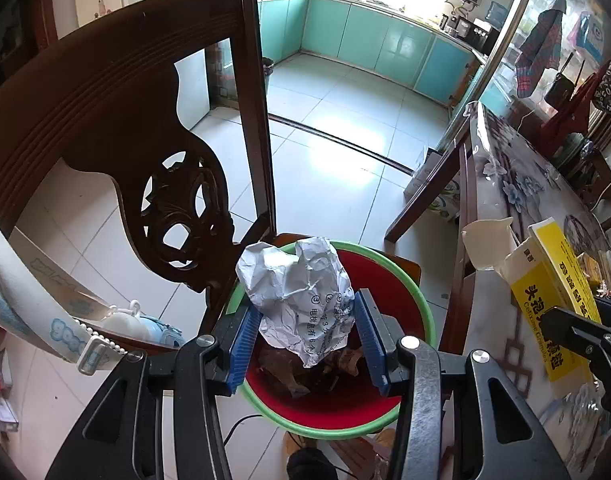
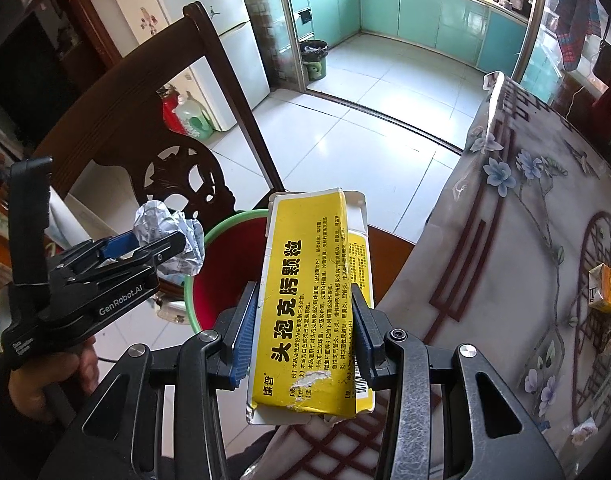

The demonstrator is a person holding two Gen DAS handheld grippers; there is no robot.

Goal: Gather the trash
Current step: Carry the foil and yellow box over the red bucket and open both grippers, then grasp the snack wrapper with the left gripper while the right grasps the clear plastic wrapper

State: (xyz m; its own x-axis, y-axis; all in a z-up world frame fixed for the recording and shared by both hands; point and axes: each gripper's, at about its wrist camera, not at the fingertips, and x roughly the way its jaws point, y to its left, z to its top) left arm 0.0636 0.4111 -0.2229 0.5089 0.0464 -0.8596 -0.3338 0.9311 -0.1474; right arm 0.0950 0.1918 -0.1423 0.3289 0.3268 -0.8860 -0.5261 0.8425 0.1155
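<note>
Blue-padded, the left tool (image 1: 307,344) is clenched on a crumpled paper ball (image 1: 299,296), held directly over the red bin (image 1: 389,280) with the green rim; scraps already lie inside. Just beside it, the right tool (image 2: 303,334) grips a flattened yellow medicine box (image 2: 313,304) near the bin's edge. Neither is dropped yet. Farther off, a small yellow carton (image 2: 607,294) waits on the floral-clothed surface (image 2: 505,216), so more remains, I judge.
</note>
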